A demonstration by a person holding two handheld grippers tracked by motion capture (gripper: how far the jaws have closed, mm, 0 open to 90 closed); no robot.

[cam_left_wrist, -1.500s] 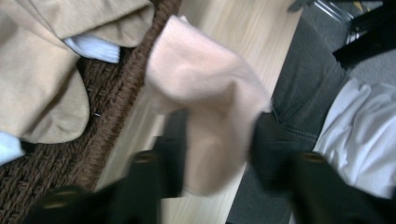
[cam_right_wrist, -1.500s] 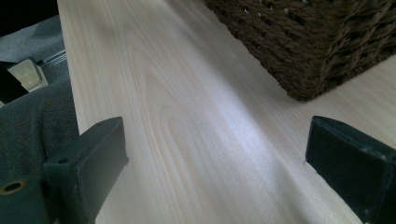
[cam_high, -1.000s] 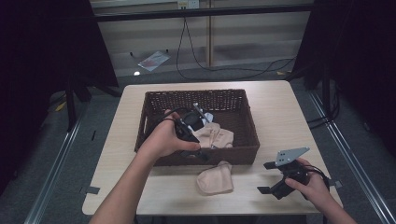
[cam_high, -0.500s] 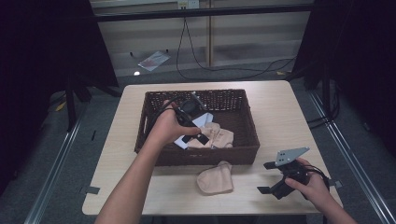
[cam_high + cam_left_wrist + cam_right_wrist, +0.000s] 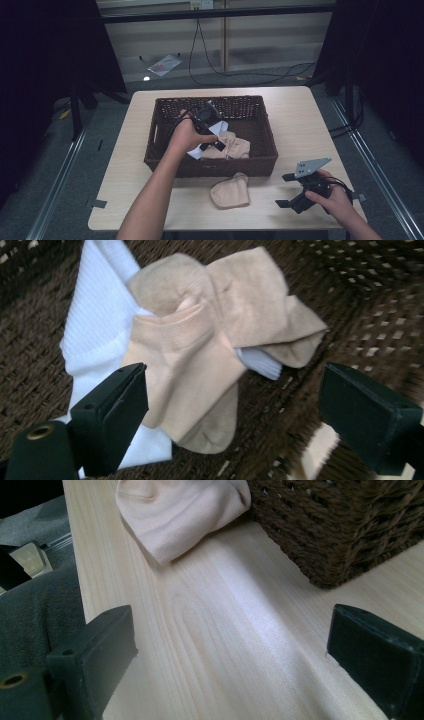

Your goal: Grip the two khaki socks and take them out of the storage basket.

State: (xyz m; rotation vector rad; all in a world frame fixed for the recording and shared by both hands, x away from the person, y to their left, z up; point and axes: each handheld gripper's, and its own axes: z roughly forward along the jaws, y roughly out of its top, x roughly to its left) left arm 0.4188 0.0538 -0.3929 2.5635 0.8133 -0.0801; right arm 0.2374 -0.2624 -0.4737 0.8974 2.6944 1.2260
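Observation:
My left gripper reaches into a dark brown wicker basket, pointing down at the clothes in it. In the left gripper view its jaws stand wide on either side of a pair of beige socks, which lie on a white cloth. The jaws have just been opening and the pads do not press on the socks. Another beige sock lies on the table in front of the basket. My right gripper rests at the table's front right, open and holding nothing; that sock lies ahead of it.
The light wooden table has bare surface on both sides of the basket. The basket's front wall stands just ahead of my right gripper. Cables and a scrap of paper lie on the floor beyond the table.
My left hand has shifted a little within the basket and sunk toward the socks. The right hand and the sock on the table have stayed where they were.

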